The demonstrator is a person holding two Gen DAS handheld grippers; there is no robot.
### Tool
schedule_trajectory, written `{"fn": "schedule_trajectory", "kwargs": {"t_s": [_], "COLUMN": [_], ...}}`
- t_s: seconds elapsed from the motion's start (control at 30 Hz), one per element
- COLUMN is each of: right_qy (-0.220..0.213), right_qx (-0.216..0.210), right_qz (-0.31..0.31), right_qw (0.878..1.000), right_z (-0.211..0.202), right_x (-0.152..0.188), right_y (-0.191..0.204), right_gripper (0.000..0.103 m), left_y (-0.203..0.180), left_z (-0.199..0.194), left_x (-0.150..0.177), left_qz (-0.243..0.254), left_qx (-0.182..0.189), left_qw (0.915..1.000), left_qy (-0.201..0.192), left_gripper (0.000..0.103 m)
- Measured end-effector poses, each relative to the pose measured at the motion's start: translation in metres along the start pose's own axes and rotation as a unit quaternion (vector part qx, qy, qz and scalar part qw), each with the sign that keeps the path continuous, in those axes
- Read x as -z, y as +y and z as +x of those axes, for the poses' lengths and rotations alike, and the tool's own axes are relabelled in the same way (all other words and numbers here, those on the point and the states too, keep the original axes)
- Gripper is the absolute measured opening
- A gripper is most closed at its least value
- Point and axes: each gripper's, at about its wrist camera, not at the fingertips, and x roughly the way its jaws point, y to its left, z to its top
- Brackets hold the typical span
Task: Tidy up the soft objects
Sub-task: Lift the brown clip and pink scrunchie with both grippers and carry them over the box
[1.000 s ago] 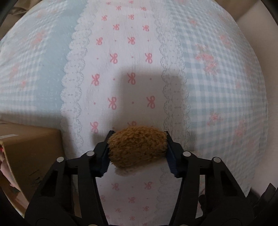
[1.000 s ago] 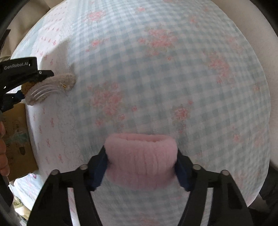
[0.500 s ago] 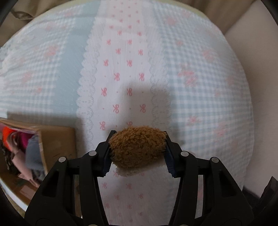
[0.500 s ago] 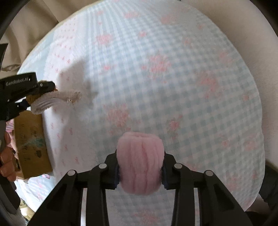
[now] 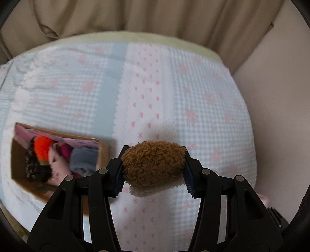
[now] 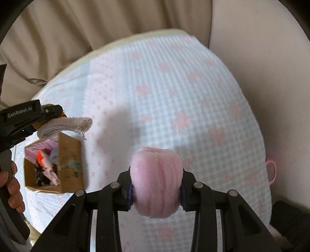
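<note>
My left gripper (image 5: 154, 167) is shut on a brown fuzzy soft item (image 5: 153, 162) and holds it above the bed, right of an open cardboard box (image 5: 103, 155). The box holds several soft things, one bright orange-red (image 5: 41, 148). My right gripper (image 6: 156, 186) is shut on a pink fluffy item (image 6: 156, 180) above the bed. In the right wrist view the left gripper (image 6: 25, 118) is at the left, over the box (image 6: 70, 164), and its item's cream underside (image 6: 67, 124) sticks out.
The bed has a blue gingham and pink bow quilt (image 5: 193, 97). Beige curtains (image 5: 135, 17) hang behind it. A pale wall (image 6: 261, 48) is on the right. A pink loop (image 6: 271, 170) hangs at the bed's right edge.
Both grippers have risen and pulled back from the quilt with their items. The box's open top and the curtains have come into view. The right gripper closed tighter on the pink item.
</note>
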Motion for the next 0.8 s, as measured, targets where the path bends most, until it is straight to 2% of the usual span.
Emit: {"fn": "schedule_trajectory", "kwargs": {"t_s": [0.2, 0.43, 0.63, 0.8], "right_qy": [-0.041, -0.081, -0.103, -0.107], "right_qx": [-0.017, -0.035, -0.052, -0.065], "right_qz": [-0.036, -0.072, -0.107, -0.139], "right_qw": [0.998, 0.993, 0.988, 0.982], "right_z": [-0.050, -0.096, -0.116, -0.122], "right_x": [-0.012, -0.024, -0.030, -0.031], "right_y": [0.021, 0.053, 0.097, 0.158], "right_gripper": [0.033, 0.033, 0.033, 0.033], "left_y": [0.016, 0.053, 0.111, 0.176], "left_z": [-0.061, -0.117, -0.147, -0.160], "left_x": [0.002, 0.010, 0.018, 0.018], "left_qz": [-0.018, -0.040, -0.072, -0.083], "left_qx": [-0.005, -0.014, -0.018, -0.023], "left_qw": [0.9987, 0.9955, 0.9918, 0.9905], "left_qy": [-0.047, -0.085, -0.104, -0.107], "left_gripper": [0.047, 0.047, 0.047, 0.047]}}
